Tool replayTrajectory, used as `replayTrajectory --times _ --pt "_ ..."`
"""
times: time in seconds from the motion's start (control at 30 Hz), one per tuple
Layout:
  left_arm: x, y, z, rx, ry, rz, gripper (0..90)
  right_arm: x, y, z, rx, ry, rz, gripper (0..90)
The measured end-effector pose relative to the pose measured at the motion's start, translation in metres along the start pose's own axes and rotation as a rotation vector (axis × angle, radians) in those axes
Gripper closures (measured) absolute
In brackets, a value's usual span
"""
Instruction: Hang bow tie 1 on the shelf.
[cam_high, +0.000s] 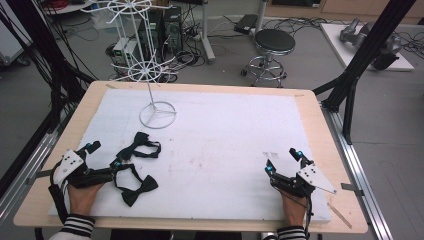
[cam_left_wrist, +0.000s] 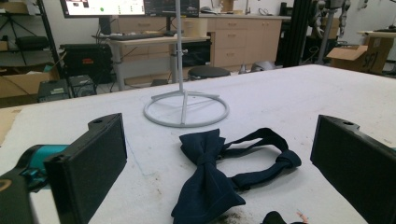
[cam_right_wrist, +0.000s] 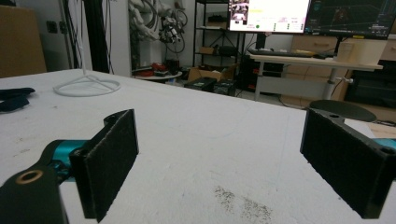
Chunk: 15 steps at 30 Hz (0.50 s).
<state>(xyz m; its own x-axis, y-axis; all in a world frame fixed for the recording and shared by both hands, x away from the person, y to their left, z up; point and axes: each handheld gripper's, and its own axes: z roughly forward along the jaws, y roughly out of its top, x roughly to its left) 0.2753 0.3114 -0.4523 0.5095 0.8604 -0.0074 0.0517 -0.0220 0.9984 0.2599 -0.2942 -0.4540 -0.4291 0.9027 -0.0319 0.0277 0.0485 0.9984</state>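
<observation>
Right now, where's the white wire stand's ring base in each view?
High view: ring base sits upper left of centre on the white mat, beyond the two bow ties.
Left gripper view: ring base is centre, just past the bow tie.
Right gripper view: ring base is far left, mid-height.
Shared landmark: the white mat.

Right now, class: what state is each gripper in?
Left gripper: open, holding nothing; a dark bow tie lies on the table ahead of its jaws.
Right gripper: open, holding nothing.
</observation>
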Motion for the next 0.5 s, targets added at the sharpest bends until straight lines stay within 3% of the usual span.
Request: replayTrajectory --times 0.17,0.5 --pt "0.0 0.002 0.002 0.023 0.004 -0.019 4.0 -0.001 0.0 0.001 -0.003 -0.002 0.001 10.7" --pt "0.006 0.023 0.006 0.077 0.005 -0.049 4.0 -0.001 0.0 0.0 0.0 -0.004 0.01 10.8"
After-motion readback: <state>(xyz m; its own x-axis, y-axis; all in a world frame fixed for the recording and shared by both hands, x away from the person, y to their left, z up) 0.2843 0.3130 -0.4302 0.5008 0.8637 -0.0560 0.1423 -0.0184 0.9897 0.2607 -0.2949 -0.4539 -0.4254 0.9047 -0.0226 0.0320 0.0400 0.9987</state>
